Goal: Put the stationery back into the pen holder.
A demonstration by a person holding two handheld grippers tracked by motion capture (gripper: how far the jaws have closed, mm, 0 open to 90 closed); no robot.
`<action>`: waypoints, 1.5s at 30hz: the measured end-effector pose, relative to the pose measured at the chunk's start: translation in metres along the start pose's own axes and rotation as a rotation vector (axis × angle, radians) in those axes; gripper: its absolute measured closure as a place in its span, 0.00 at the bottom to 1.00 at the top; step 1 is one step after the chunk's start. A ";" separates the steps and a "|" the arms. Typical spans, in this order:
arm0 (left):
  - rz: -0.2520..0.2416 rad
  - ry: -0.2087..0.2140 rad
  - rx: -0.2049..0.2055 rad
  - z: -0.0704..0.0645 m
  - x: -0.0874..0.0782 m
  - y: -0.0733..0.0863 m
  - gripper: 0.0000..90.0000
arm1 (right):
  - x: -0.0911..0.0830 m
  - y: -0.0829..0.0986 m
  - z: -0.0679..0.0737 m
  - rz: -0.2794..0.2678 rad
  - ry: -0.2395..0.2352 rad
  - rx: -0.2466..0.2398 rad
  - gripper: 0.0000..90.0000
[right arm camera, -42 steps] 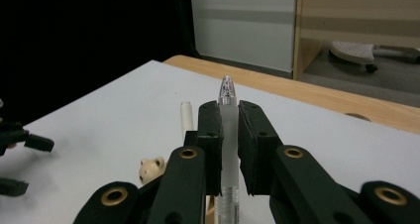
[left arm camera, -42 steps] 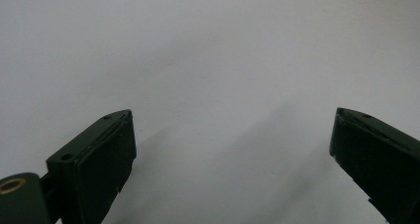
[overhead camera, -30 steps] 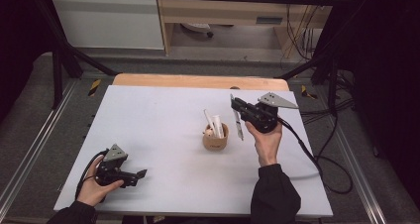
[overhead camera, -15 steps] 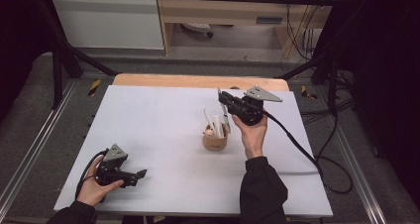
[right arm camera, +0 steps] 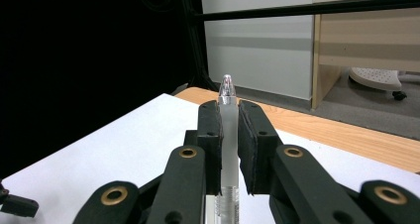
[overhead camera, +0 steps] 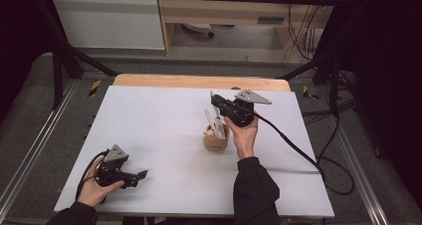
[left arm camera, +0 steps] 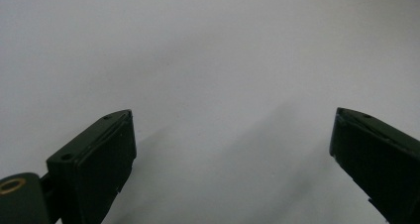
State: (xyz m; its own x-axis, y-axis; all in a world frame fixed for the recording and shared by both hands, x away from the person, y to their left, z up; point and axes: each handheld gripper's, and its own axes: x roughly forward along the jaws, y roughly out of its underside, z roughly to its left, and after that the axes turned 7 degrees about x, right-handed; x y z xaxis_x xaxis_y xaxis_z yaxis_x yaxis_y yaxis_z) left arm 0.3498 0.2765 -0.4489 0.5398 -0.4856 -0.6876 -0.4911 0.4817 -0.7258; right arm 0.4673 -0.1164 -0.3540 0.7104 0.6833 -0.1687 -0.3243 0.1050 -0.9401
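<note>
The right gripper [right arm camera: 228, 135] has its jaws clamped on a clear frosted pen [right arm camera: 227, 116], held just above the small wooden cup [overhead camera: 216, 140] that stands right of centre on the white surface [overhead camera: 149, 130]. Another white pen [overhead camera: 210, 121] leans in the cup. Whether this pen is going in or coming out cannot be told; either way it is in the grip and not yet set down. The left gripper [left arm camera: 233, 140] rests at the near left, jaws wide apart and holding nothing.
</note>
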 end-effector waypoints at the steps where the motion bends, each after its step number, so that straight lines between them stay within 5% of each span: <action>1: 0.000 0.001 0.001 0.000 0.000 0.000 0.05 | 0.002 0.001 0.000 0.002 -0.003 0.003 0.90; 25: 0.002 -0.001 0.002 0.000 0.000 0.000 0.05 | 0.006 0.031 -0.002 0.062 0.001 -0.015 0.90; 45: 0.001 0.000 0.003 0.000 0.000 0.001 0.05 | 0.006 0.036 -0.003 0.125 -0.020 -0.045 0.89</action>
State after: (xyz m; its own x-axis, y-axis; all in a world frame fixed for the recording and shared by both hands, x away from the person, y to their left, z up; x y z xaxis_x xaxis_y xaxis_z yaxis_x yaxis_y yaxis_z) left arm 0.3495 0.2768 -0.4492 0.5394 -0.4848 -0.6885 -0.4897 0.4845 -0.7249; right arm 0.4614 -0.1104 -0.3897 0.6534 0.7035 -0.2797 -0.3809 -0.0139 -0.9245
